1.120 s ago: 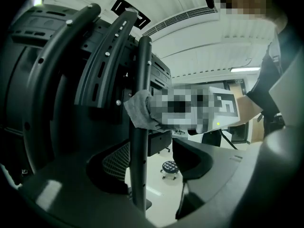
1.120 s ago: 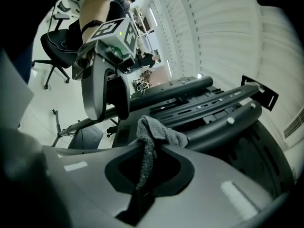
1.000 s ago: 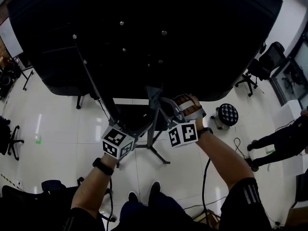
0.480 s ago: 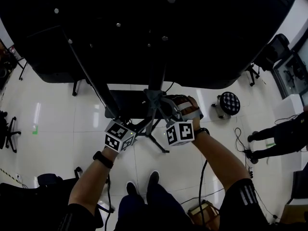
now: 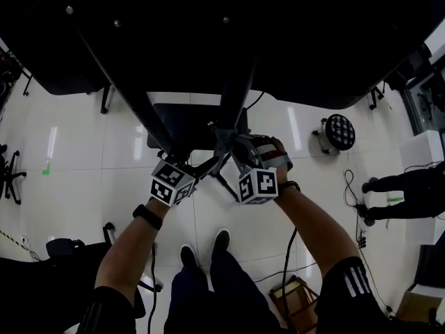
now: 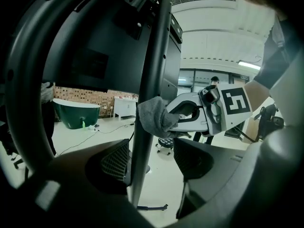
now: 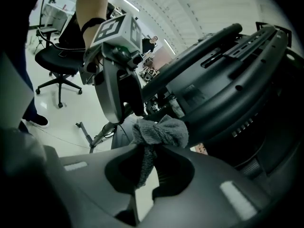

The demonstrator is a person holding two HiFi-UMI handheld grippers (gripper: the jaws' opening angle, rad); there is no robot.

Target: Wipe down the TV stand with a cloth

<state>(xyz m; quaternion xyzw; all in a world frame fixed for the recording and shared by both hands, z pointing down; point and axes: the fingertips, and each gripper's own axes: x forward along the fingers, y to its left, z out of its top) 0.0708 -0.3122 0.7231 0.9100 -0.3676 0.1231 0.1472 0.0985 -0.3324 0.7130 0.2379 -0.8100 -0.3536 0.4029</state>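
Observation:
The black TV (image 5: 208, 33) hangs on a stand with a dark upright pole (image 5: 233, 96) over a flat base (image 5: 177, 127). My right gripper (image 5: 228, 145) is shut on a grey cloth (image 5: 222, 136) and presses it against the pole. The bunched cloth (image 7: 161, 129) hangs down between the right jaws (image 7: 149, 167). In the left gripper view, the cloth (image 6: 154, 118) is wrapped against the pole (image 6: 149, 80). My left gripper (image 6: 152, 160) is open; the pole runs between its jaws, close to the left pad, just below the cloth. The two grippers face each other across the pole.
A round checkered stool (image 5: 341, 131) stands on the white tile floor at the right, with a person's legs (image 5: 396, 200) beyond it. Cables (image 5: 292, 256) trail near my feet. An office chair (image 7: 57, 61) and a green tub (image 6: 76, 113) stand farther off.
The head view has moved in closer under the TV. My left gripper has moved up to the pole, nearer the right one. The right gripper still holds the cloth against the pole.

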